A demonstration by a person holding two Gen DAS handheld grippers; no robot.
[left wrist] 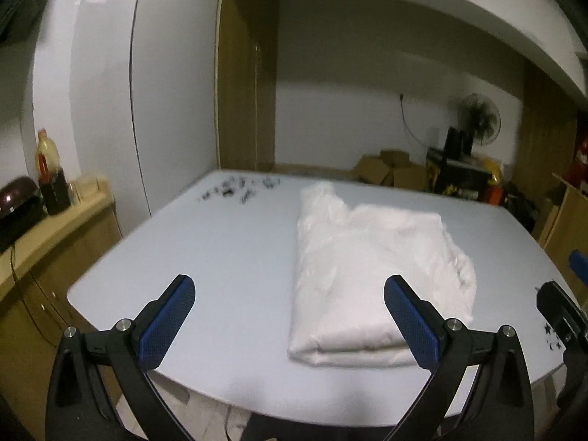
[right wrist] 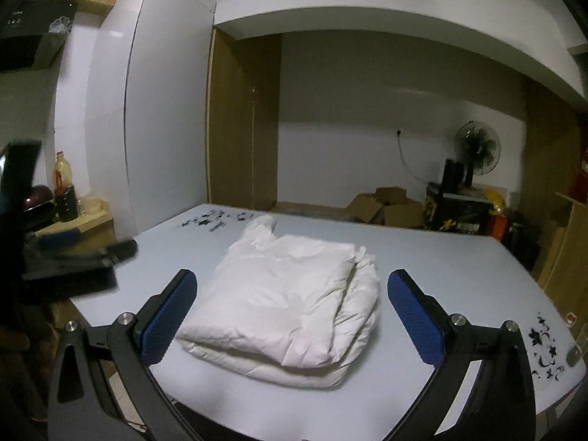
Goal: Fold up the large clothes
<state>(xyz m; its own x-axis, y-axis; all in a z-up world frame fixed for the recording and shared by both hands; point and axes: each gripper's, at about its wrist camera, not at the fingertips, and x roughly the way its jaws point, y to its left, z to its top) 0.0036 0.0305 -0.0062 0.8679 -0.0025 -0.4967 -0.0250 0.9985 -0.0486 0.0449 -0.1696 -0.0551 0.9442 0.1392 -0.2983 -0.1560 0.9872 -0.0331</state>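
A white padded garment [left wrist: 371, 275] lies folded into a thick bundle on the pale blue table [left wrist: 220, 257]; one narrow part sticks out toward the far edge. It also shows in the right wrist view [right wrist: 290, 301]. My left gripper [left wrist: 290, 319] is open and empty, held above the near table edge, left of the bundle's near corner. My right gripper [right wrist: 292, 316] is open and empty, above the near edge with the bundle between its fingers in view. The left gripper shows blurred at the left of the right wrist view [right wrist: 92, 257].
Black flower prints mark the table's far left [left wrist: 239, 187] and near right corner [right wrist: 547, 352]. A counter with bottles [left wrist: 47, 169] stands to the left. Cardboard boxes [left wrist: 389, 171], a black crate and a fan [left wrist: 477, 117] stand beyond the table.
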